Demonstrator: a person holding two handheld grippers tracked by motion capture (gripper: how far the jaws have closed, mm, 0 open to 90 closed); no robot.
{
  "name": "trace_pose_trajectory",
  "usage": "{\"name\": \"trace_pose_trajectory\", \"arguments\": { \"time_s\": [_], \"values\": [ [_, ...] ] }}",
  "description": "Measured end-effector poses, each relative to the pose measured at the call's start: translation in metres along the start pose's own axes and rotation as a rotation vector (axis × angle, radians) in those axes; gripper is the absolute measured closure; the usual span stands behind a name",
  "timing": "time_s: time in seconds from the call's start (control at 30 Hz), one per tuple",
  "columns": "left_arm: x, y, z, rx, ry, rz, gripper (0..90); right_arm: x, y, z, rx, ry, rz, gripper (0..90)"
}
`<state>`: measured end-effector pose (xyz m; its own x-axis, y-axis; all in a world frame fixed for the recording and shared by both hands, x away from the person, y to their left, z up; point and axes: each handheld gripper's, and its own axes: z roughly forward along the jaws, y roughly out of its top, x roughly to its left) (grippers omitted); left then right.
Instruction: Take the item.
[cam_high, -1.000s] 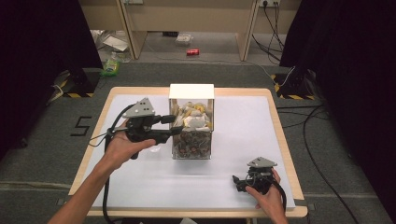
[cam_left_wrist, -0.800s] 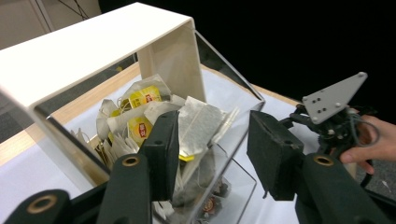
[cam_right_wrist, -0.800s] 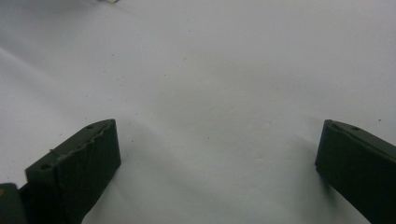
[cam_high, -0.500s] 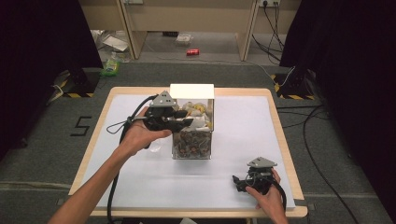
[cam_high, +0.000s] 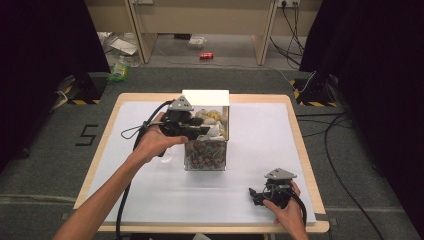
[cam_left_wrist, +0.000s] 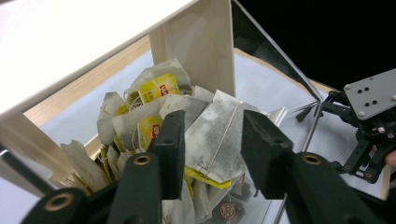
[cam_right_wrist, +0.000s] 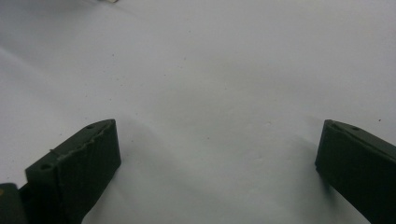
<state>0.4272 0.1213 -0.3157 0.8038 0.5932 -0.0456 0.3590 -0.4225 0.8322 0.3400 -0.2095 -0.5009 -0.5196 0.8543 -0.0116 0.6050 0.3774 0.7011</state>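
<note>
You have one clear box (cam_high: 206, 150) on the table (cam_high: 260, 150), directly in front of your left gripper (cam_left_wrist: 210, 140). It holds a heap of tea bags (cam_left_wrist: 215, 135) too tangled to count; perhaps a dozen or more show at the top. At least two carry yellow tags (cam_left_wrist: 159, 87), one just beyond that gripper's jaws. You are holding two grippers, the right gripper (cam_high: 257, 192) well apart from the box. Two hands are on them. One red can (cam_high: 206, 55) lies on the floor far beyond both.
</note>
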Motion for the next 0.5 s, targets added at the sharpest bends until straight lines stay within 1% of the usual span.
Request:
{"name": "trace_pose_trajectory", "arguments": {
  "time_s": [0.07, 0.17, 0.27, 0.33, 0.47, 0.5],
  "values": [
    [-0.001, 0.0, 0.001, 0.007, -0.003, 0.005, 53.8, 0.0, 0.0, 0.0, 0.0, 0.0, 0.0, 0.6],
    [-0.004, 0.001, 0.002, 0.026, 0.002, 0.029, 52.9, 0.0, 0.0, 0.0, 0.0, 0.0, 0.0, 0.6],
    [-0.005, 0.003, 0.004, 0.041, 0.017, 0.045, 53.4, 0.0, 0.0, 0.0, 0.0, 0.0, -0.001, 0.6],
    [-0.006, 0.003, 0.004, 0.044, 0.017, 0.052, 54.3, 0.0, 0.0, 0.0, 0.001, 0.001, 0.0, 0.6],
    [-0.009, 0.002, 0.004, 0.044, 0.014, 0.081, 55.6, 0.0, 0.0, 0.0, 0.0, 0.0, -0.001, 0.6],
    [-0.011, 0.002, 0.005, 0.044, 0.013, 0.088, 57.3, 0.0, 0.0, 0.0, 0.001, 0.001, 0.0, 0.6]
  ]
}}
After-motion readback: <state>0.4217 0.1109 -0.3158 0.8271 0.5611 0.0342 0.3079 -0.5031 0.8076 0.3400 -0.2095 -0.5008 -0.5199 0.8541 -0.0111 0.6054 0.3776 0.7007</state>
